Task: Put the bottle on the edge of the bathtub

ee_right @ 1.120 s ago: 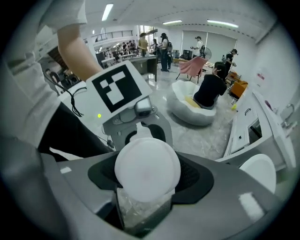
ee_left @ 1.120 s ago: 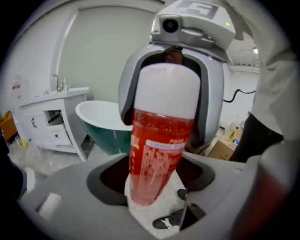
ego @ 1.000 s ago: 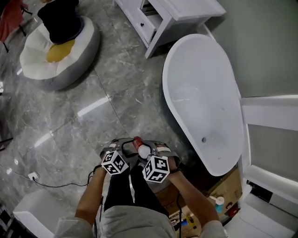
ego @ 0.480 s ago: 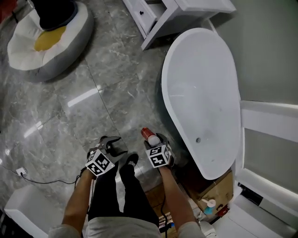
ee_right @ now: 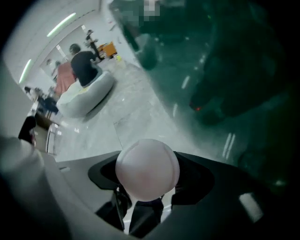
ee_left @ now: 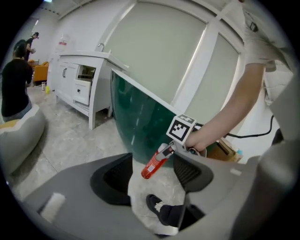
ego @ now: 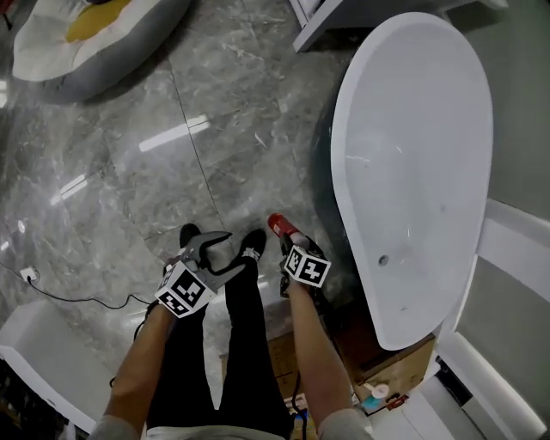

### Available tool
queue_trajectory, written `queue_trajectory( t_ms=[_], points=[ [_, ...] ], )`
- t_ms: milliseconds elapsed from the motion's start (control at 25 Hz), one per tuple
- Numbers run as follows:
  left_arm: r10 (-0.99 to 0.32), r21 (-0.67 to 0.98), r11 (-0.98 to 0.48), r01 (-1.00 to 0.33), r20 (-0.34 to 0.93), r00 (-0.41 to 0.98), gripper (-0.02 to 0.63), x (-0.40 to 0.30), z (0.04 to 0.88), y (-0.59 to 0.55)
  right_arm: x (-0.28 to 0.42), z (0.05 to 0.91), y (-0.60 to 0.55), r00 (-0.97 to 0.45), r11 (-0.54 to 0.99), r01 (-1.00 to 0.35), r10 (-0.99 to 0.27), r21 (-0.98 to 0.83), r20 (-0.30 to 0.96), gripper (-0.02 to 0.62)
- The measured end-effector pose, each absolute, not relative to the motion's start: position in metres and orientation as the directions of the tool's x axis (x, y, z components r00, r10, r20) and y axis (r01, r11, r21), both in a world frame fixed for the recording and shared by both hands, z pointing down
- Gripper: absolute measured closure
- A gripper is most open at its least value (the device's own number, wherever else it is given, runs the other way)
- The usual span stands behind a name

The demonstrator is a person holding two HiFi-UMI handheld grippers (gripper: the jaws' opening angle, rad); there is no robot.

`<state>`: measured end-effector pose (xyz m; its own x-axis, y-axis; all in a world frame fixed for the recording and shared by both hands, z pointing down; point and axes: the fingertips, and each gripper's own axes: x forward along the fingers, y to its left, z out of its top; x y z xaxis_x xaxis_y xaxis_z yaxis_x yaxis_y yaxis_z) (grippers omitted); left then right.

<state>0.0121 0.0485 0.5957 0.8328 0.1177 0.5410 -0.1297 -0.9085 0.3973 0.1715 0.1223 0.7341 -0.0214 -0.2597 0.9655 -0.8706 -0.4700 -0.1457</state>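
A red bottle (ego: pixel 278 226) with a rounded white end (ee_right: pixel 147 168) sits between the jaws of my right gripper (ego: pixel 290 243), which is shut on it, red end pointing away from me. The bottle hangs over the floor, just left of the white bathtub (ego: pixel 481 112) and below its rim. From the left gripper view the bottle (ee_left: pixel 153 162) juts out slanting in front of the tub's dark green outer wall (ee_left: pixel 140 117). My left gripper (ego: pixel 225 251) stands open and empty a short way left of the right one, over my shoes.
My black shoes (ego: pixel 251 244) stand on the grey marble floor. A white beanbag (ego: pixel 86 43) lies far left, a white cabinet (ego: pixel 318 17) beyond the tub. A cardboard box (ego: pixel 391 374) sits at the tub's near end. A cable (ego: pixel 69 301) runs over the floor at left.
The two grippers were together at the bottle and have drawn apart. The right one has carried the bottle right, closer to the tub's wall. The left one holds nothing.
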Motion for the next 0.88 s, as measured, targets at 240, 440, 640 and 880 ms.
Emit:
queue_trajectory(
  t_ms=[240,440,640,880],
  points=[
    [0.065,0.428,-0.877,-0.218,0.557,0.828,0.281,0.039,0.651,0.064,0.195,0.813,0.131,-0.043,-0.408,-0.903,-0.218,-0.131,0.975,0.305],
    [0.044,0.459,-0.846,-0.273,0.568,0.822,0.281,0.052,0.675,0.07,0.201,0.863,0.129,-0.043,-0.255,-0.963,-0.169,-0.085,0.985,0.305],
    [-0.002,0.464,-0.824,-0.325,0.571,0.821,0.281,0.058,0.699,0.067,0.208,0.907,0.12,-0.041,-0.163,-0.984,-0.149,-0.065,0.988,0.305],
    [-0.028,0.477,-0.796,-0.373,0.587,0.809,0.281,0.048,0.728,0.066,0.211,0.945,0.111,-0.034,-0.11,-0.993,-0.136,-0.05,0.99,0.305]
  ],
)
